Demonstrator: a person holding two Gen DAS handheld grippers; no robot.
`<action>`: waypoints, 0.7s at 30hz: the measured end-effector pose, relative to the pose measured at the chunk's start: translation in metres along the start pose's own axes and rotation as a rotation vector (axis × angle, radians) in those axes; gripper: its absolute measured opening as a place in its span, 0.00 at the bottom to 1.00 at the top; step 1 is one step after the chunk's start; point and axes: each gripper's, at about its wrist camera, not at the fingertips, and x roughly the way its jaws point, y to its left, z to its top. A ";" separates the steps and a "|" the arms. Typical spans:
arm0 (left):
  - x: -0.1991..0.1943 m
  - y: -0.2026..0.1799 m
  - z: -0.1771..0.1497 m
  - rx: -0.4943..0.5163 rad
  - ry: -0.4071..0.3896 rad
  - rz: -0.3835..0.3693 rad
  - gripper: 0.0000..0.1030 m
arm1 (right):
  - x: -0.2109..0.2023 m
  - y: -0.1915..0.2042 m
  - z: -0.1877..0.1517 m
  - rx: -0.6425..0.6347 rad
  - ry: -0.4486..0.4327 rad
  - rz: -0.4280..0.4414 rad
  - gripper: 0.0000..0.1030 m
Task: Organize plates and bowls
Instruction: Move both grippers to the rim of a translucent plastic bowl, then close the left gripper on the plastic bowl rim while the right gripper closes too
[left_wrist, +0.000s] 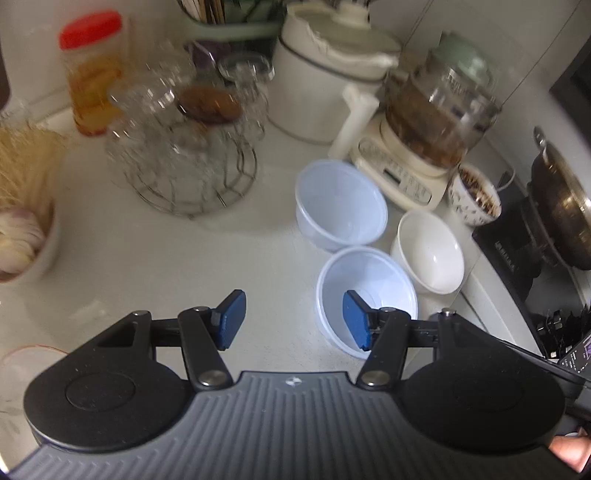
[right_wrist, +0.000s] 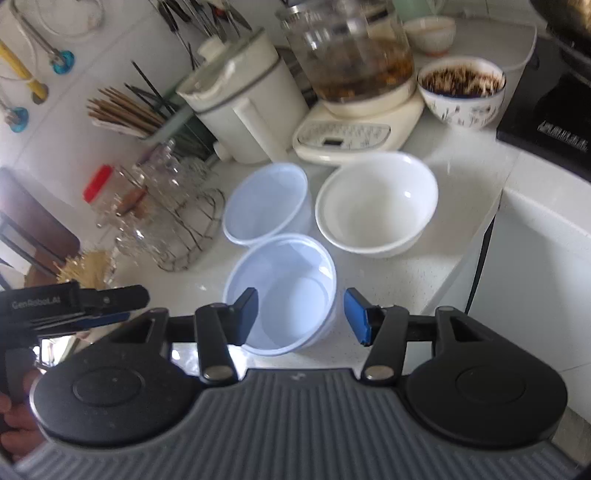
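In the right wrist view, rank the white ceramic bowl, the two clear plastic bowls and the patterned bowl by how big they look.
1. White ceramic bowl
2. Near plastic bowl and far plastic bowl: look alike; the near one seems bigger only from closeness.
3. Patterned bowl, though it sits farthest away.

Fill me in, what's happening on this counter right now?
A person holds a gripper in each hand over a cluttered kitchen counter. Both the left gripper and right gripper are open and hold nothing. The right one hangs over the near plastic bowl. Behind it sit a second plastic bowl and a white ceramic bowl, all three empty and unstacked.
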 end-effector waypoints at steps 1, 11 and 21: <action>0.008 -0.002 0.001 -0.005 0.016 -0.004 0.62 | 0.005 -0.001 0.001 0.004 0.006 0.005 0.53; 0.068 -0.017 0.010 -0.017 0.135 0.000 0.58 | 0.042 -0.020 0.008 0.056 0.072 0.012 0.35; 0.097 -0.025 0.013 -0.016 0.161 0.016 0.21 | 0.051 -0.028 0.014 0.040 0.115 -0.002 0.21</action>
